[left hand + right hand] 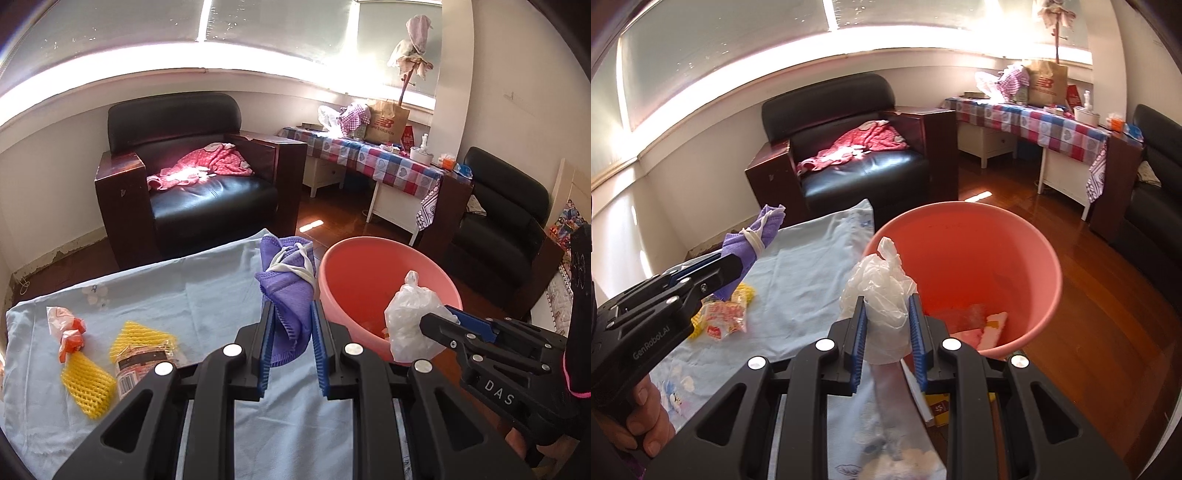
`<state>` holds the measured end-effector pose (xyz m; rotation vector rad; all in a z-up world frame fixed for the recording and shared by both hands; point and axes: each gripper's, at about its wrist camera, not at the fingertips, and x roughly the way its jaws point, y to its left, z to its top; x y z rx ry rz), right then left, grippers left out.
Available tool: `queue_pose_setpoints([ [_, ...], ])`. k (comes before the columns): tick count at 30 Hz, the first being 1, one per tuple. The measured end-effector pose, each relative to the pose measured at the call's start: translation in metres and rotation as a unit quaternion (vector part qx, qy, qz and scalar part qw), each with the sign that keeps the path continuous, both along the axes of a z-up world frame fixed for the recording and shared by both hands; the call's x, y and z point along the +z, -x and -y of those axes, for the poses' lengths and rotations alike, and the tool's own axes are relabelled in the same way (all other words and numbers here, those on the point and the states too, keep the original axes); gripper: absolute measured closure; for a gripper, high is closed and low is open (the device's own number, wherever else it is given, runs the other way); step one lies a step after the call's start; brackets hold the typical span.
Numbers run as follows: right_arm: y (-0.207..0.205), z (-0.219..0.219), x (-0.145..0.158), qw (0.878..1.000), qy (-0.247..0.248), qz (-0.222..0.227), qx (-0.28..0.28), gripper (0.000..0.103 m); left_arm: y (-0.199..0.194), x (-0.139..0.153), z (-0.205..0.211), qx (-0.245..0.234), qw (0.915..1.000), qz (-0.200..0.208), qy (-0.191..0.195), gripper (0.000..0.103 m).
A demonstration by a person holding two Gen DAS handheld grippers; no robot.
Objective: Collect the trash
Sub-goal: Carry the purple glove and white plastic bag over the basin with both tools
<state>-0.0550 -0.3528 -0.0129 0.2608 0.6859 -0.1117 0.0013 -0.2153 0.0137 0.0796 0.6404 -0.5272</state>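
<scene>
Holding two soft, light scraps: left gripper (pixel 291 328) jaws clamped on a purple mask (pixel 286 284), right gripper (pixel 888 321) jaws clamped on a crumpled plastic bag (pixel 881 291) (slippery, pinch mid-bunch). Pink bucket (pixel 1027 236) sits at one o'clock; yellow foam net (pixel 88 384) waits on the bench at nine.

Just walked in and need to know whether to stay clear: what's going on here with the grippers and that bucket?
A person is clearing trash off a table covered in a light blue cloth. The left gripper grips a purple face mask, the right gripper a crumpled clear plastic bag, both near the pink bucket, which already holds some scraps. Yellow foam netting and wrappers lie uncollected on the cloth.
</scene>
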Motion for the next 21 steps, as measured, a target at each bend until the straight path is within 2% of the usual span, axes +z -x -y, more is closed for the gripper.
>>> queue_pose_setpoints([
  [8,-0.004,0.023,-0.008,0.999,0.001,-0.01,-0.033,0.081,-0.005,-0.005,0.036,-0.028,0.9993,0.01,-0.022,0.084],
  [21,-0.016,0.048,-0.025,0.997,0.005,-0.029,-0.068,0.081,-0.029,-0.03,0.092,-0.065,0.997,-0.004,-0.043,0.084],
])
